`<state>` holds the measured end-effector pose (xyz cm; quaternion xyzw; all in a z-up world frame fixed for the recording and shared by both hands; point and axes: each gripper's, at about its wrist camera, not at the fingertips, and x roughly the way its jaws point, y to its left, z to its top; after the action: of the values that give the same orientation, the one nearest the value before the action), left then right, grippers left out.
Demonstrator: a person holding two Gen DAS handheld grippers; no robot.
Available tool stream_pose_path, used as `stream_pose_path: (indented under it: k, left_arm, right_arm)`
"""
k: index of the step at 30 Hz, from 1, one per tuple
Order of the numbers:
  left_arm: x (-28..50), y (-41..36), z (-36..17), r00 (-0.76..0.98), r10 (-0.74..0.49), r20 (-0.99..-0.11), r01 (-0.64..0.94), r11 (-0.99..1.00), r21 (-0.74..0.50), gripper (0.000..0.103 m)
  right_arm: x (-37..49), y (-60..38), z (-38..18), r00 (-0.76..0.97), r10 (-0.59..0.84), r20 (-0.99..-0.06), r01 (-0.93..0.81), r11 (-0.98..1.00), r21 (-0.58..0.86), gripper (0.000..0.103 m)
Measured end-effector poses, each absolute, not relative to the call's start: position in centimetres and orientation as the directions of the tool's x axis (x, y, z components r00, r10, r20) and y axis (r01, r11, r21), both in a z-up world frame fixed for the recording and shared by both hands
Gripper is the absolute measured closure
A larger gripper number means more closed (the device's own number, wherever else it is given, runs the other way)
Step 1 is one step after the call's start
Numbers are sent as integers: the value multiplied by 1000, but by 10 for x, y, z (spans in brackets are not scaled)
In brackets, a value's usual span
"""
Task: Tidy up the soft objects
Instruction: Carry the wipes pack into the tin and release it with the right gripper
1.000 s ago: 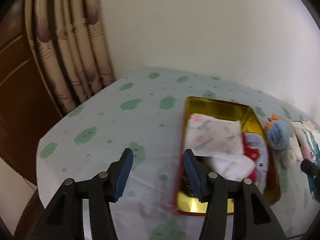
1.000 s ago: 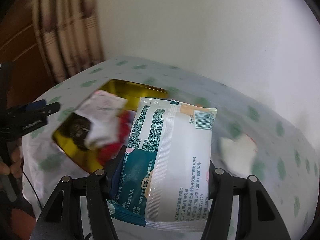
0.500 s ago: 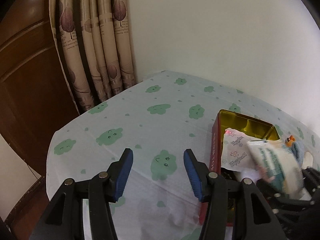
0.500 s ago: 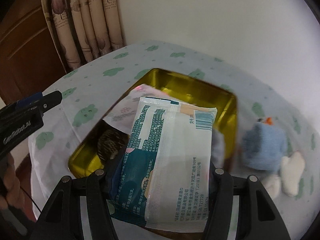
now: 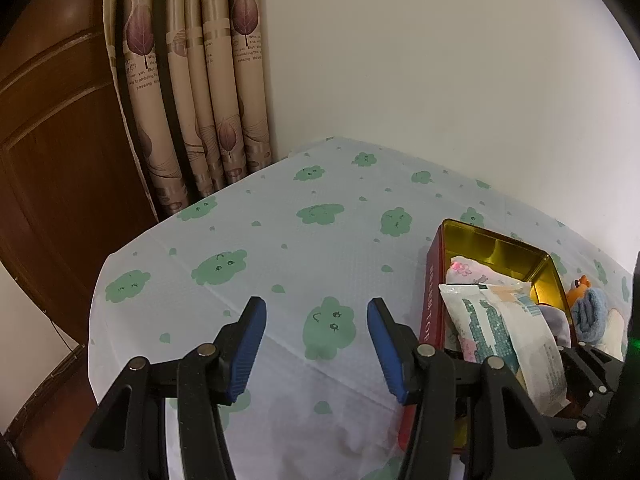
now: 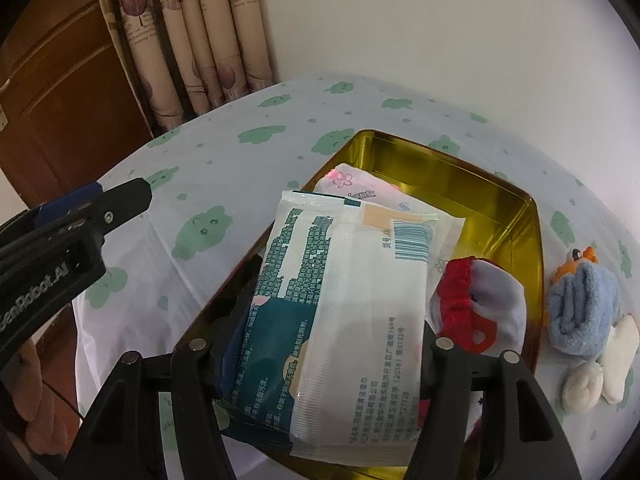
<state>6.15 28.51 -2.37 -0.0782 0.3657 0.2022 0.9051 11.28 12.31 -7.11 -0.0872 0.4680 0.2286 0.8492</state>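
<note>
**Tissue pack going into the gold tin**

Pack [image 6: 340, 312] sits between my right gripper's [image 6: 320, 344] jaws, low over the near half of the gold tin [image 6: 500, 196], angled up toward the far wall. The jaws have just been opening, yet the pack stays lodged between them, so I read it as loosely gripped and about to be let go. To finish well, I would lower it until its far end rests on the floral pouch [image 6: 352, 180] already in the tin, then spread the jaws fully and draw straight back, so the soft wrapper does not drag out with a pad.

My left gripper [image 5: 316, 344] hangs wide apart and empty over the green-patterned tablecloth [image 5: 280, 240], just beside the tin's red outer wall [image 5: 434, 292]; it could steady that wall if the tin slides.

The red-and-white sock [image 6: 476, 308] bunched in the tin on the right crowds the pack's edge. The blue sock toy [image 6: 580, 304] and white socks [image 6: 600, 380] lie outside on the cloth, not yet sorted
</note>
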Motion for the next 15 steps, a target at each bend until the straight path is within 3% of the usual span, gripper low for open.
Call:
stream_pose_path:
  k: [5,15]
  left_arm:
    - [64,282,-27,647,307,-698,-415,910,16,49]
    - [65,258,-26,675,293,-677,-337,939,70,49]
  right_arm:
    - [104,100,-50,476,346,-809,-464,880,104,28]
    - [94,-8,-1,607,269,-748,-321,944,78,22]
